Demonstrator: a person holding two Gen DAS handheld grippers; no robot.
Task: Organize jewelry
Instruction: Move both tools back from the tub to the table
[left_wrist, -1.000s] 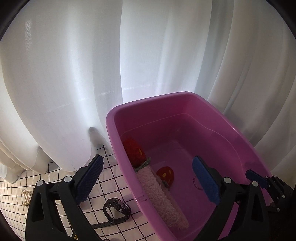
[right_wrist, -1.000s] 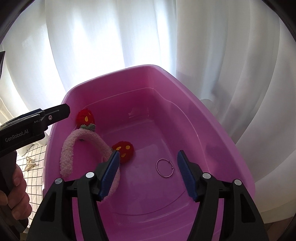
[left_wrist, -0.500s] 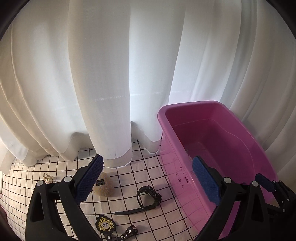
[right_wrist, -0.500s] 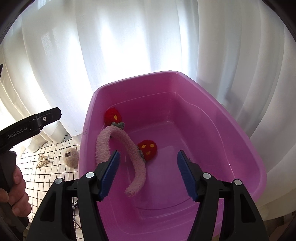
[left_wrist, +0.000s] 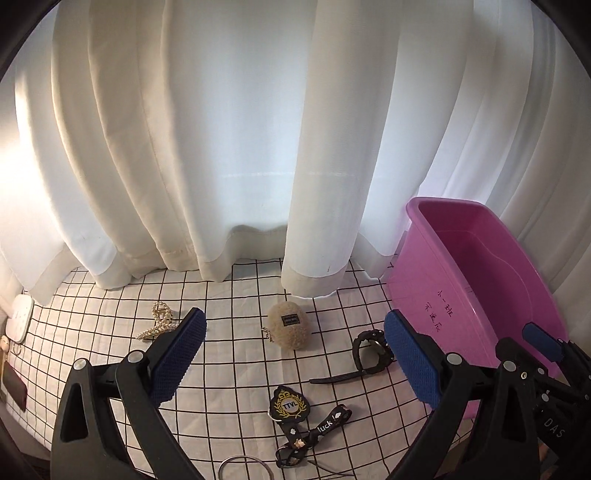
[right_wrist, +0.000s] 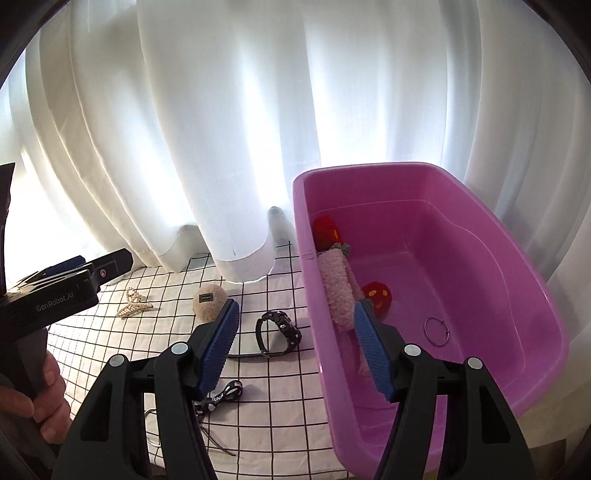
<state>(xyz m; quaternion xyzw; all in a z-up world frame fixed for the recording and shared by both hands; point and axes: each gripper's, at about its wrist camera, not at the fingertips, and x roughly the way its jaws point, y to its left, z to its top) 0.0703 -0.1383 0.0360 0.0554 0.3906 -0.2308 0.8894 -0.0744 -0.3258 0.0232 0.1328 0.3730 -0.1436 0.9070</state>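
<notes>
Listing items across both wrist views, all lying on a grid-patterned cloth (left_wrist: 229, 354) backed by white curtains (left_wrist: 221, 147):

- Left gripper (left_wrist: 293, 363): jaws spread wide, nothing between them, held above the cloth; also seen from the side at the left edge of the right wrist view (right_wrist: 66, 280), gripped by the person's hand (right_wrist: 40, 391)
- Right gripper (right_wrist: 293, 350): jaws wide apart and empty, its left finger over the cloth, its right finger over the tub's interior
- Pink plastic tub (right_wrist: 546, 306): at the right end of the cloth, handwritten marks on its outer wall in the left wrist view (left_wrist: 439, 314)
- Fuzzy pink headband (right_wrist: 338, 291): inside the tub, along its left wall, with two red knitted strawberries (right_wrist: 325, 230), one at the far end and one near the middle of the floor
- Thin metal ring (right_wrist: 436, 331): inside the tub, flat on its floor
- Black wristwatch (left_wrist: 369, 352): on the cloth, just beside the tub's outer wall
- Beige fuzzy pouch (left_wrist: 290, 325) with dark label: on the cloth, left of the watch
- Gold pearl hair claw (left_wrist: 157, 321): on the cloth, further left
- Black TTVL badge with "luck" strap (left_wrist: 295, 417): near front of cloth
- Metal hoop (left_wrist: 243, 469): at front edge, partly cut off
- White device (left_wrist: 20, 317): at far left edge
</notes>
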